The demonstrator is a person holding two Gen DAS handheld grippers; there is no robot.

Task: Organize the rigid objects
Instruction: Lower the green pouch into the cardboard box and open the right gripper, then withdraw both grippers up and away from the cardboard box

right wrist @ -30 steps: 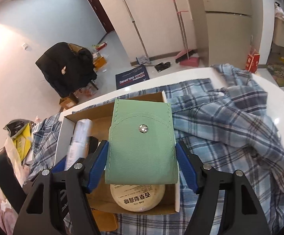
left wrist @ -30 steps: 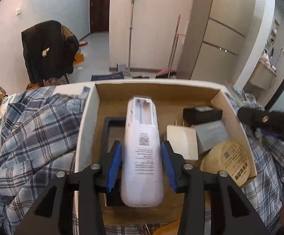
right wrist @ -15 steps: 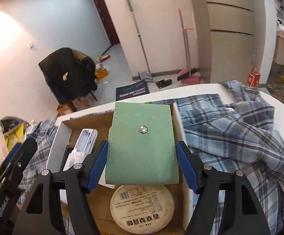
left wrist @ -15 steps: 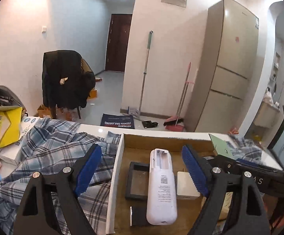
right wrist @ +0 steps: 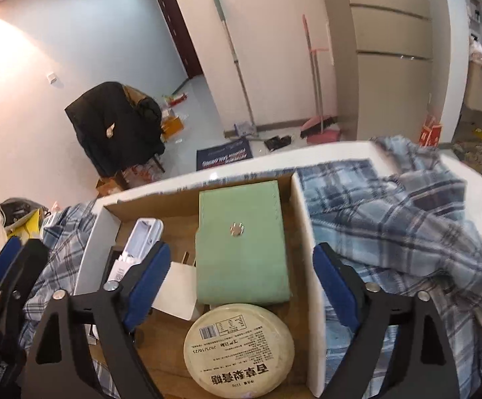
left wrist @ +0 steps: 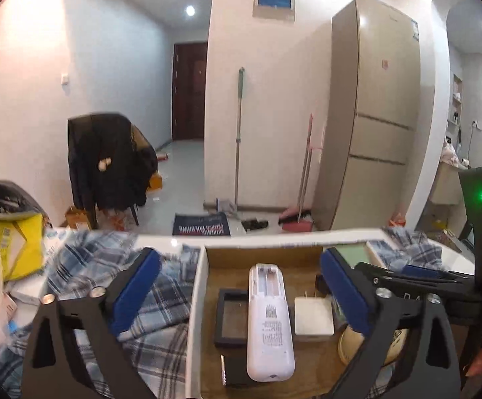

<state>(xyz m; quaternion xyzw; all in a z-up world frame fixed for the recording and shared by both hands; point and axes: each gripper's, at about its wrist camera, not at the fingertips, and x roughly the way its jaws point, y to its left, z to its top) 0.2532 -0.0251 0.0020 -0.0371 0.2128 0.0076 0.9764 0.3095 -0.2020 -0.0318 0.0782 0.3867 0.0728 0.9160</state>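
An open cardboard box (left wrist: 196, 316) (right wrist: 302, 232) holds a white remote (left wrist: 269, 322) (right wrist: 142, 239), a black frame (left wrist: 232, 317), a white charger (left wrist: 314, 317) (right wrist: 177, 291) and a round labelled tin (right wrist: 239, 345). A green snap case (right wrist: 241, 242) lies flat in the box's far right part. My left gripper (left wrist: 239, 276) hangs above the remote, jaws still opening, touching nothing. My right gripper (right wrist: 242, 266) hovers over the green case, jaws opening, pads clear of the case's sides.
A blue plaid shirt (left wrist: 107, 286) (right wrist: 407, 219) lies on the white table on both sides of the box. A yellow bag (left wrist: 21, 246) sits at the left. Beyond the table stand a chair with a black jacket (left wrist: 107, 159) and a fridge (left wrist: 374, 116).
The left gripper let go of the remote, opened wide and rose back from it. The right gripper opened and released the green case, which now rests in the box.
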